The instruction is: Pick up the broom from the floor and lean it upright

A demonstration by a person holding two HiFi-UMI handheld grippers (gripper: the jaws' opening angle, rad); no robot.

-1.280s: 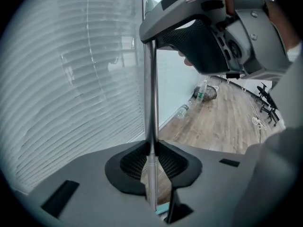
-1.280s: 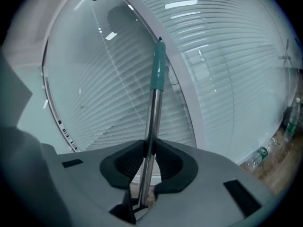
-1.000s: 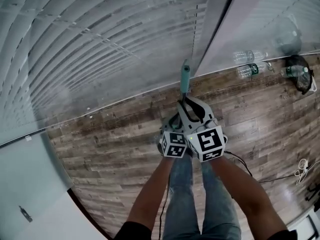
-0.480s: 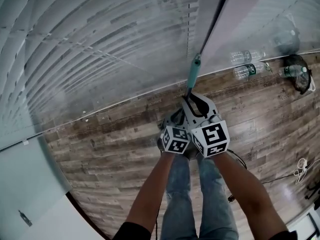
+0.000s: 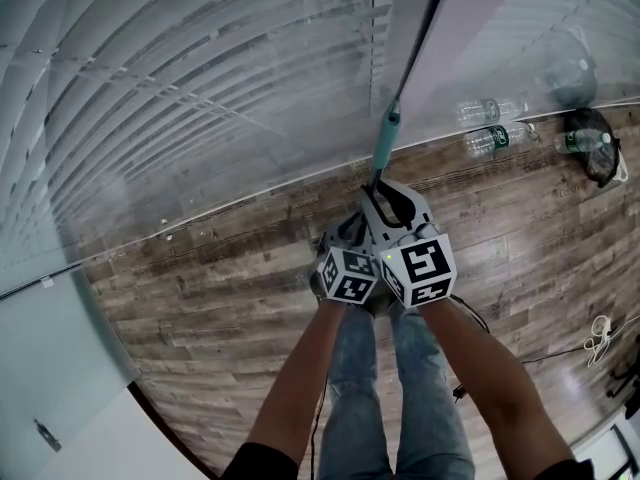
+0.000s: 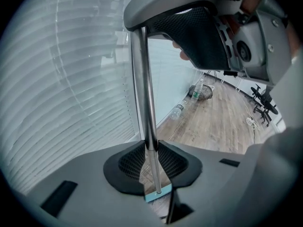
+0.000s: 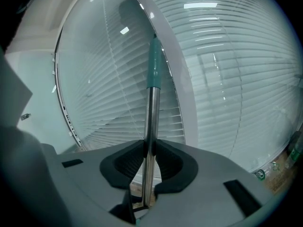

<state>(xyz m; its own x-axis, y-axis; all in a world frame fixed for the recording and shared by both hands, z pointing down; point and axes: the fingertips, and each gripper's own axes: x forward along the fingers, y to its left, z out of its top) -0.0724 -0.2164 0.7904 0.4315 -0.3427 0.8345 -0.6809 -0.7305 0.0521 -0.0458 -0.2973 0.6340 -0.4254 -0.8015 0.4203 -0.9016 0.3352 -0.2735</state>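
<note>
Done: lifted broom (image 5: 385, 138) upright beside window blinds (image 5: 200, 88) | Grip: clamped shut on its steel pole, left hand-held gripper (image 6: 151, 162) low, right hand-held gripper (image 7: 149, 160) above | Remaining, likely: lean teal-capped top against white pillar (image 5: 440, 78), then let go

You're in blue jeans (image 5: 405, 398) and black short sleeves (image 5: 262, 461). Left gripper (image 6: 150, 163) and right gripper (image 7: 148, 163): light grey moulded shells, with black mesh-textured pads (image 6: 177, 163) lining the jaws. Each carries a white cube (image 5: 421, 266) with black square markers. A thin black cable (image 5: 322, 420) runs beside your left leg.
</note>
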